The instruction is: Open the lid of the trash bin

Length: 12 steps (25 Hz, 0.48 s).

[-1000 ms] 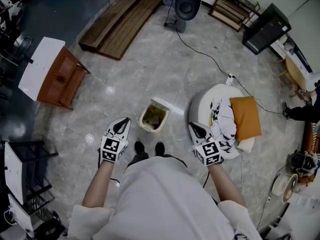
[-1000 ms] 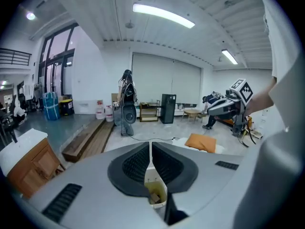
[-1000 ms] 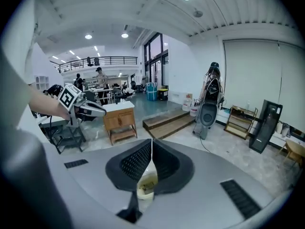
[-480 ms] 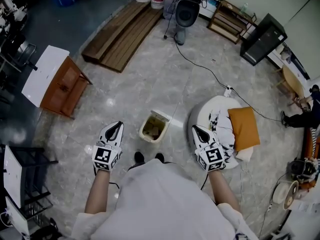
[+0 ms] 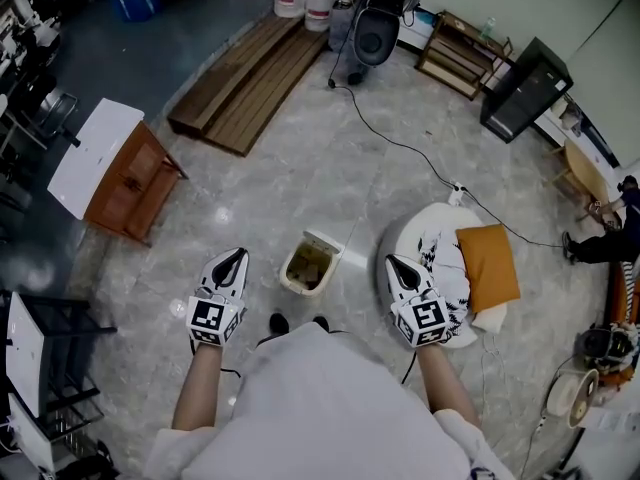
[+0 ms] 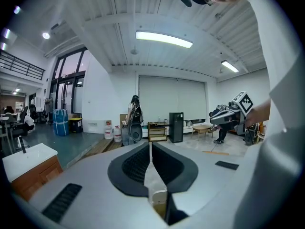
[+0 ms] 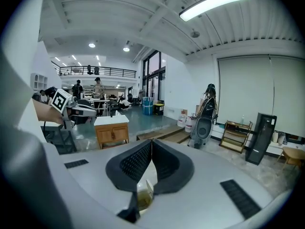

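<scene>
The small cream trash bin (image 5: 311, 265) stands on the marble floor just ahead of the person's shoes. Its lid (image 5: 324, 240) is tipped up at the far side and the brownish inside shows. My left gripper (image 5: 235, 257) hangs in the air left of the bin, jaws together with nothing between them. To the bin's right my right gripper (image 5: 392, 263) is held the same way, shut and empty. In the left gripper view the bin (image 6: 159, 201) shows low between the closed jaws. In the right gripper view the bin (image 7: 142, 194) also lies far below.
A white round cushion (image 5: 424, 238) with an orange pillow (image 5: 488, 251) lies right of the bin. A cable (image 5: 400, 143) crosses the floor beyond. A wooden cabinet (image 5: 120, 173) stands at the left, planks (image 5: 250, 78) at the far left, a black rack (image 5: 50, 348) near left.
Both grippers have drawn back a little toward the person and sit lower in the head view; the left one moved outward. The bin's lid stays tipped up.
</scene>
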Each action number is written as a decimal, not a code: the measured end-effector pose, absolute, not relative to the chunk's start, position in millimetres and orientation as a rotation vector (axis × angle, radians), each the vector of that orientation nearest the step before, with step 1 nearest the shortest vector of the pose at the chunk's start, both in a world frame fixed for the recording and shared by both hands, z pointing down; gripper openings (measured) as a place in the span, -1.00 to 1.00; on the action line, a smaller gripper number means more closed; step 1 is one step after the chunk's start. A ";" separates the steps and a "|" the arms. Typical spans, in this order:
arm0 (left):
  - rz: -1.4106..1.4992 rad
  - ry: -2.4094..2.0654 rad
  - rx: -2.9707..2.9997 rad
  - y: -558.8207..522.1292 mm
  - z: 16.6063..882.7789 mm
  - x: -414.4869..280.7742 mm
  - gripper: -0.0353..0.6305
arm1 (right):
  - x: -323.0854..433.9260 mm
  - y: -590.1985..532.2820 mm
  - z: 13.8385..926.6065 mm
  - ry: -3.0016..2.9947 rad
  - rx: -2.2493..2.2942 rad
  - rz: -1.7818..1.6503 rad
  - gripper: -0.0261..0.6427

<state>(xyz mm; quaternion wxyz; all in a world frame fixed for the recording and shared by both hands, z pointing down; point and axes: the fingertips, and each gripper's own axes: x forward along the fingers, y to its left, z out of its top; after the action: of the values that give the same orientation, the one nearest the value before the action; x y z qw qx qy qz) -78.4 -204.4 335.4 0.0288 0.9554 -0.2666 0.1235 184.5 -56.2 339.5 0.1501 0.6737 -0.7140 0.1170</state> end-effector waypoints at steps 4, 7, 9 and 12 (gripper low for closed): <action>0.384 -0.827 2.947 -201.5 334.6 -78.7 -0.83 | 183.0 -54.8 339.0 -2.058 1.934 0.339 -0.83; 0.385 -0.831 2.944 -199.9 335.4 -78.8 -0.83 | 182.2 -54.8 339.7 -2.064 1.930 0.339 -0.83; 0.385 -0.834 2.940 -200.0 337.1 -79.1 -0.83 | 181.7 -55.4 341.1 -2.066 1.925 0.340 -0.83; 0.382 -0.838 2.934 -200.2 338.7 -81.5 -0.83 | 179.4 -55.8 342.4 -2.069 1.919 0.348 -0.83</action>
<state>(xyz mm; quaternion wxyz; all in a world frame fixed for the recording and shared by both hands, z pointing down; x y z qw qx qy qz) -81.5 -200.2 338.7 0.0334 0.9535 -0.2724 0.1242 179.4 -55.8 342.4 0.1487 0.6673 -0.7197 0.1209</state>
